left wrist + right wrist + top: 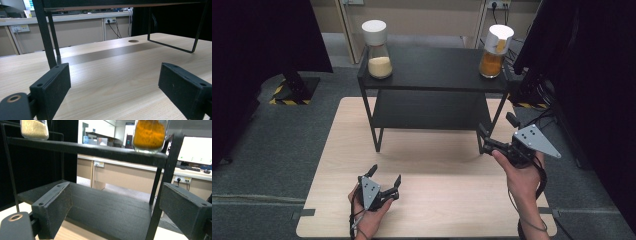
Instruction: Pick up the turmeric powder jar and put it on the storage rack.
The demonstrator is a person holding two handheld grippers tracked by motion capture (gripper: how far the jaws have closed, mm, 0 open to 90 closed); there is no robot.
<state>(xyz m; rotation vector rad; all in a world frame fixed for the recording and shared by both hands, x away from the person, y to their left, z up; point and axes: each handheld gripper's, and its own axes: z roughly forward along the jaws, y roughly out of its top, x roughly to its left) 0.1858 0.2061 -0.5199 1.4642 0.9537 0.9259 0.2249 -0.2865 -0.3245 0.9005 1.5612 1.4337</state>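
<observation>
I see the orange-filled jar (495,50) on the black shelf's (437,70) top right corner, at twelve o'clock from my right gripper (492,137), jaws apart. My left gripper (384,180) rests on the table (437,200), jaws apart.

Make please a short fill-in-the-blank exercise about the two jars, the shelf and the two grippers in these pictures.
1. Both jars stand on the ____ board of the black shelf.
2. The jar with orange powder stands at the shelf's ____ end in the high view.
3. The jaws of the left gripper are ____ and hold nothing.
4. The right gripper is raised near the shelf's front right ____, below the orange jar; the jar with pale grains is at the far end.

Missing words: top; right; open; leg
</observation>
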